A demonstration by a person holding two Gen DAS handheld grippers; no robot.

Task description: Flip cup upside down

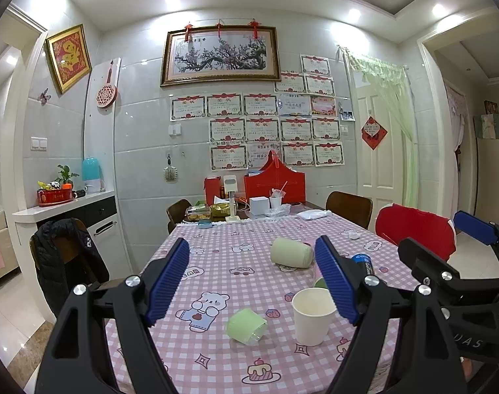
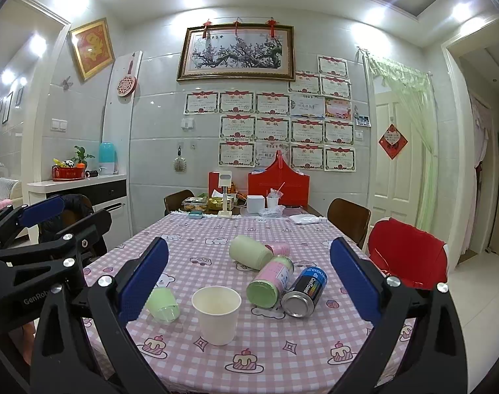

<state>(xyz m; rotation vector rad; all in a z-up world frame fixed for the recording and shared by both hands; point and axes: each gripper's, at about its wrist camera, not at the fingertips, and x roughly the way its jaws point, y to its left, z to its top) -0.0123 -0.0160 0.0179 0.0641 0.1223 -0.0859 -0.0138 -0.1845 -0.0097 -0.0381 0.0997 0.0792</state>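
A white paper cup (image 1: 312,315) stands upright, mouth up, on the pink checked tablecloth (image 1: 223,262); it also shows in the right wrist view (image 2: 217,313). My left gripper (image 1: 254,279) is open and empty, above the near table, with the cup just inside its right finger. My right gripper (image 2: 249,282) is open and empty, with the cup low between its fingers, nearer the left one. Each gripper shows in the other's view, the right gripper (image 1: 443,252) at the right edge and the left gripper (image 2: 65,216) at the left edge.
A small green plastic cup (image 2: 163,303) lies on its side left of the paper cup. A pale green roll (image 2: 249,251), a pink-and-green canister (image 2: 270,282) and a blue can (image 2: 303,292) lie to the right. Boxes and clutter (image 2: 275,185) fill the far table end. Chairs (image 2: 408,254) surround it.
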